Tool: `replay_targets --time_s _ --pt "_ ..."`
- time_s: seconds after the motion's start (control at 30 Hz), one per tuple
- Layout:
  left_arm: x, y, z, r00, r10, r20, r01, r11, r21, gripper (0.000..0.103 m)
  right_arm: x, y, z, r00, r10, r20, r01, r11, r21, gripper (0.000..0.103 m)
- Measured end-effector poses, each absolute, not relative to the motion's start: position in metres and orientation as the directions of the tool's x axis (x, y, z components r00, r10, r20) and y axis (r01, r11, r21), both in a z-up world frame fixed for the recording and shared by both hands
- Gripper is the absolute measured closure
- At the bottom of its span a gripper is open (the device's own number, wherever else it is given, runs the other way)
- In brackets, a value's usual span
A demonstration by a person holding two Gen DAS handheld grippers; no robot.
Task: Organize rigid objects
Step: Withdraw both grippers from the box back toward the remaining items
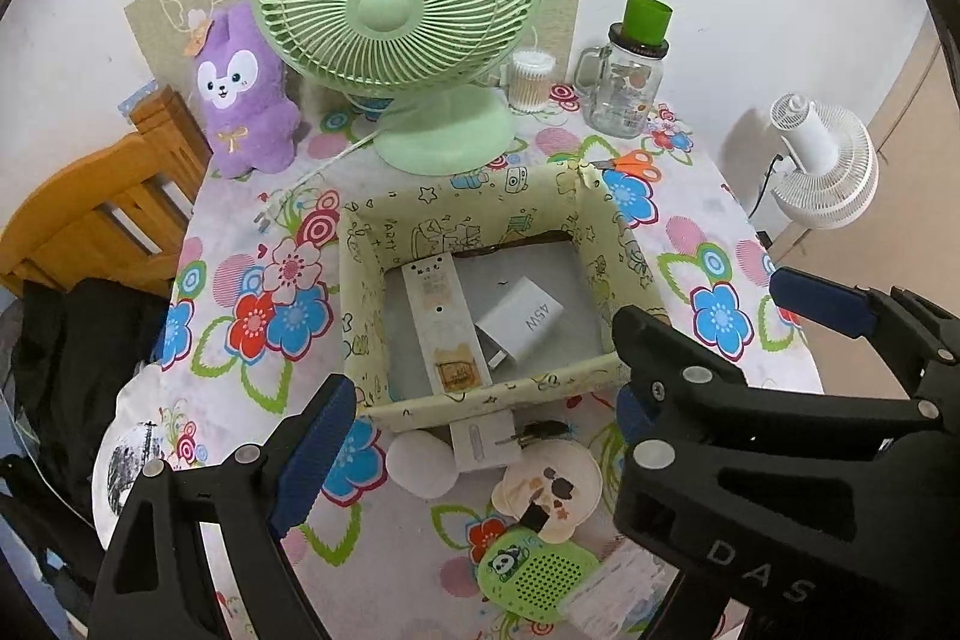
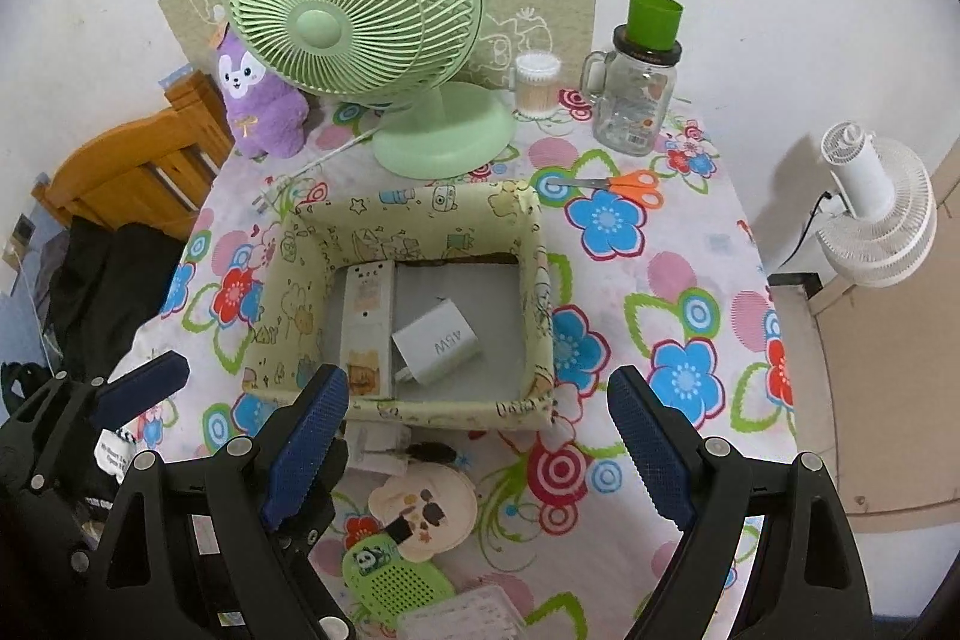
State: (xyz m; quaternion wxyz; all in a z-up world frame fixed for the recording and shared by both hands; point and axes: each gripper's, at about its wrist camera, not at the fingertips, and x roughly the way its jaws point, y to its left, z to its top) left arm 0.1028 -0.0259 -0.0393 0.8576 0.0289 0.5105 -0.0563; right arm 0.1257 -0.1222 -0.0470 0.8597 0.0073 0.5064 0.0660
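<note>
We are holding both grippers with jaws apart and gripping nothing: the left gripper point(image 1: 480, 436) and the right gripper point(image 2: 480, 436) are hovering over the near edge of the box point(image 2: 312, 274). The left wrist view is showing a white round object point(image 1: 419, 463) beside the box front; the right wrist view is hiding it. Inside the box, a white remote point(image 2: 367, 316) is lying flat along the left wall, just beside a white 45W charger point(image 2: 437, 343).
</note>
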Motion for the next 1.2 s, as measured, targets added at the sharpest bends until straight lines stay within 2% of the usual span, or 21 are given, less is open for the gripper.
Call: replay_targets --time_s 0.67,1.0,1.2 --pt "0.054 -0.038 -0.037 0.514 -0.066 -0.855 0.140 0.990 0.008 0.013 0.077 -0.131 -0.037 0.528 0.093 -0.844 -0.167 0.986 0.005 0.013" --pt "0.036 -0.036 -0.048 0.511 -0.091 -0.854 0.145 0.989 -0.019 0.013 0.057 -0.132 -0.046 0.523 0.119 -0.844 -0.203 0.979 0.012 0.013" --pt "0.027 -0.033 -0.057 0.523 -0.071 -0.850 0.143 0.990 0.005 0.013 0.048 -0.130 -0.055 0.516 0.162 -0.841 -0.239 0.970 0.040 0.013"
